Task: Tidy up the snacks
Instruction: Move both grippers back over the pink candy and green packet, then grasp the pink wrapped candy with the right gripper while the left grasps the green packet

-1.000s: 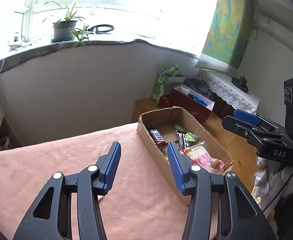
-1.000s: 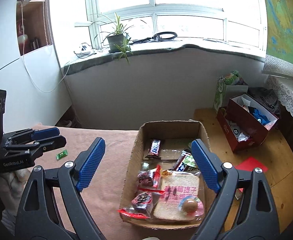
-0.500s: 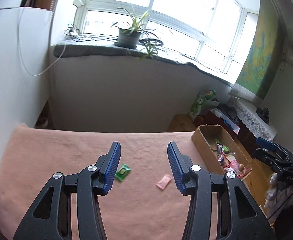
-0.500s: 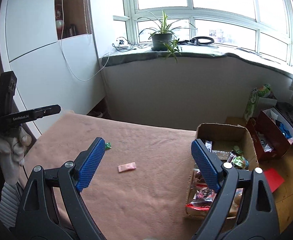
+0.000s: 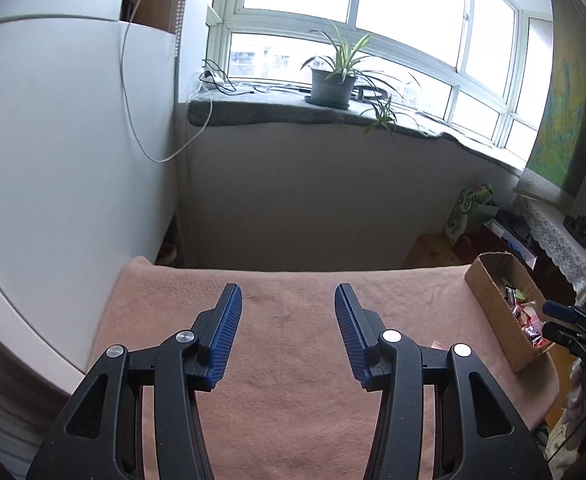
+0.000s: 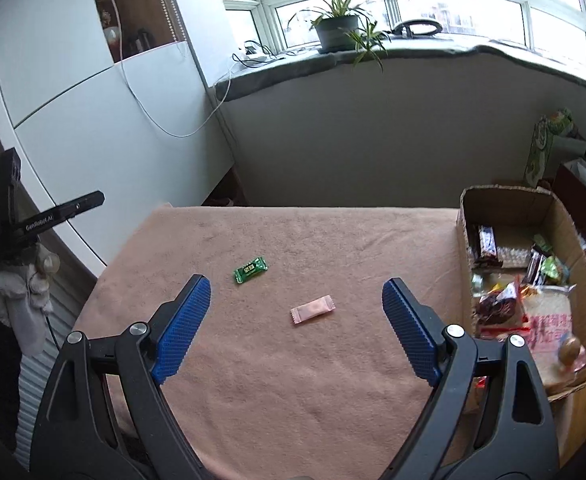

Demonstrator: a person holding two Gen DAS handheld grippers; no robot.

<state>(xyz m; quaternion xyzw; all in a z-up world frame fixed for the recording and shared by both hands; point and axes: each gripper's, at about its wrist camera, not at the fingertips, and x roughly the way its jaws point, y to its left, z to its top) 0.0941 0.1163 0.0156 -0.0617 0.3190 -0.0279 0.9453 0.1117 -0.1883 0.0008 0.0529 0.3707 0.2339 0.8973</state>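
Observation:
A green snack packet and a pink snack packet lie on the pink-blanketed table. A cardboard box holding several snacks stands at the table's right edge; it also shows in the left wrist view. My right gripper is open and empty, raised above the table with the pink packet between its fingers' line. My left gripper is open and empty over the table's left part; it also shows far left in the right wrist view. The right gripper shows in the left wrist view.
A white cabinet stands left of the table. A windowsill with a potted plant runs along the back. A red box and a green bag sit on the floor beyond the cardboard box.
Both grippers have swung left, away from the box and toward the table's middle and left. The two loose packets have come into the right wrist view. Both stay open.

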